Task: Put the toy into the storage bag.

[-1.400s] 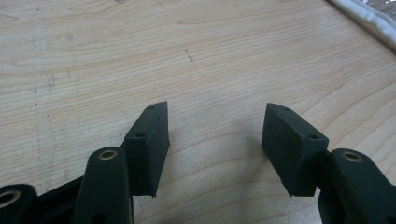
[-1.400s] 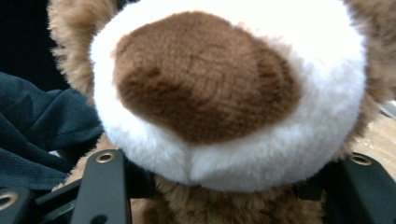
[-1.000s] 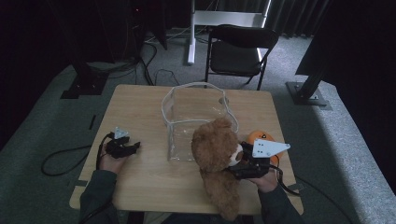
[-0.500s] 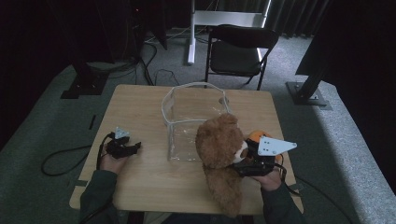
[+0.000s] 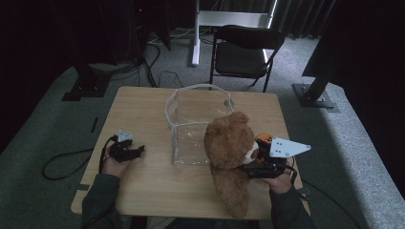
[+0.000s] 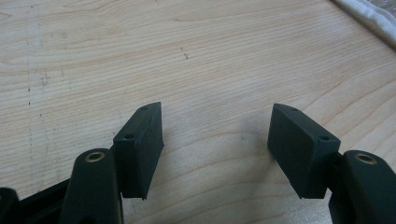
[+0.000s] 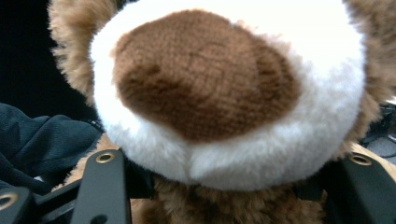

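Observation:
A brown teddy bear [image 5: 231, 143] hangs upright over the table's front right, its legs trailing toward the edge. My right gripper [image 5: 250, 166] is shut on it from the right. In the right gripper view, the white muzzle with its brown nose [image 7: 205, 93] looms close, and the jaws of the right gripper [image 7: 224, 196] clamp the fur just below it. A clear plastic container [image 5: 191, 124] with a white rim stands open at the table's middle, just left of the bear. My left gripper [image 5: 138, 150] rests low at the front left. Its jaws have just been opening, and the left gripper [image 6: 217, 144] has only bare wood between them.
The wooden table [image 5: 143, 105] has free surface around the left hand and behind the container. A black folding chair [image 5: 243, 52] stands beyond the far edge, and cables lie on the grey floor at left [image 5: 62, 162].
The bear and my right gripper have drifted slightly to the right. The left hand has stayed where it was.

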Tool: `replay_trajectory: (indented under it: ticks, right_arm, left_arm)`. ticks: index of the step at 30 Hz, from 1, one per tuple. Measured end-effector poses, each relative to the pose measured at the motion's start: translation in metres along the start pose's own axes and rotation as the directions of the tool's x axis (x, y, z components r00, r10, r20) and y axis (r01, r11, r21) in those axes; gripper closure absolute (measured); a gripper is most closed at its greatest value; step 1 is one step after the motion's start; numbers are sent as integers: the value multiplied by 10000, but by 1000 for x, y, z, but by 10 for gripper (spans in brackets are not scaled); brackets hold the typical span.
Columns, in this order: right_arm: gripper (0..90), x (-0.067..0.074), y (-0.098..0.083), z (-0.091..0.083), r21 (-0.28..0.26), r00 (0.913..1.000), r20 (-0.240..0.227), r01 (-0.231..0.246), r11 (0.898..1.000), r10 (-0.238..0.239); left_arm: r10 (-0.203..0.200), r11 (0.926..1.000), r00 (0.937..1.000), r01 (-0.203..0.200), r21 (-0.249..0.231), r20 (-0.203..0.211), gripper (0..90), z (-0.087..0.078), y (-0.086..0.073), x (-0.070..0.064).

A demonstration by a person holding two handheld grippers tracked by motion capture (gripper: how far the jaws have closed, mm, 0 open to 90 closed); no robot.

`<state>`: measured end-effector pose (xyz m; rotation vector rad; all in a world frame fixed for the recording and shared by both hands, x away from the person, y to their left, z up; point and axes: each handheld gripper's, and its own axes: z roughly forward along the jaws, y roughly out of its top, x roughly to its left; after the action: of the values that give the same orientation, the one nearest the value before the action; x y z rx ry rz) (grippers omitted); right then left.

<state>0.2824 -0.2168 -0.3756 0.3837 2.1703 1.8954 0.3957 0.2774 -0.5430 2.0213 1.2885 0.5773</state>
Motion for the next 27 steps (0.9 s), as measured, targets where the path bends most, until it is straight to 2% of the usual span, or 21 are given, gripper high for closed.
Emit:
replay_trajectory:
  ticks: [13,27]
  right_arm:
    - [385,-1,8,-7,-279,9999,137,84,9996,-80]
    - [385,-6,19,-12,-337,9988,433,251,9991,-236]
  left_arm:
    - [5,10000,10000,-5,19,-12,361,0,0,0]
    - [0,10000,10000,0,10,-16,360,0,0,0]
